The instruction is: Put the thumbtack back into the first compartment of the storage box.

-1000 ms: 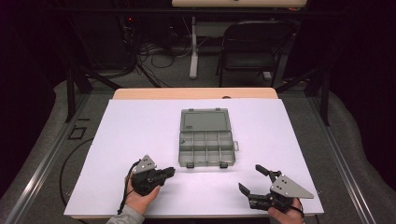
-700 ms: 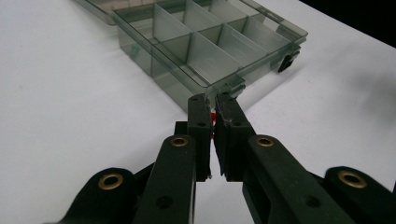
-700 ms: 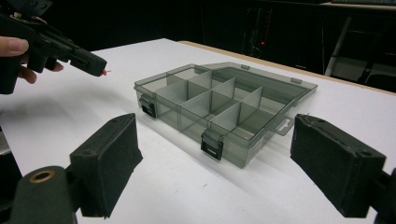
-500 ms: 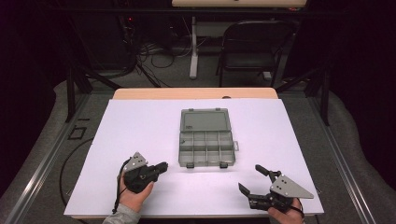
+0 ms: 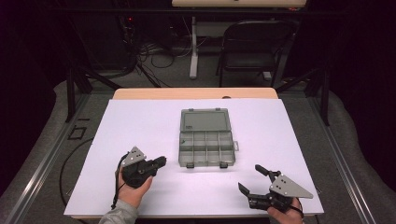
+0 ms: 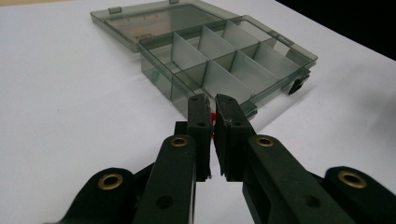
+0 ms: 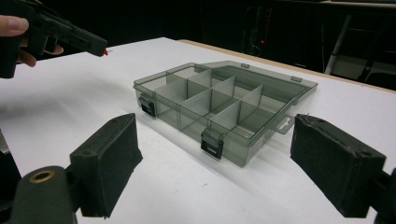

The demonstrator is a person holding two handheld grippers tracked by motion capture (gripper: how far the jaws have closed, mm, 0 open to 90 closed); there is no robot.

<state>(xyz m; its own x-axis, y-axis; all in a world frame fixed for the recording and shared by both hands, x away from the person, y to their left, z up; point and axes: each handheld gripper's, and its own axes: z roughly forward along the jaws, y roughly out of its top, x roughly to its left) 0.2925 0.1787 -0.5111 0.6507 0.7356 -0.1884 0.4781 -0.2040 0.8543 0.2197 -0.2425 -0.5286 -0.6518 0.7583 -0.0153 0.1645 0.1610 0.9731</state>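
Left hand-held gripper clenched on small red piece; right hand-held gripper released, near open organizer box.

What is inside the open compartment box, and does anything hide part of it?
The compartment box shows only bare dividers; every compartment seen looks empty. In the left gripper view, the left gripper fingers cover the near corner and pinch a small red thing that I cannot identify.

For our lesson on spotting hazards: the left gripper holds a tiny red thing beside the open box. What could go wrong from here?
1. The small red piece pinched at the left gripper tips may slip out short of the box.
2. The compartments are narrow, so it may land in the wrong one.
3. The light box could slide if nudged.
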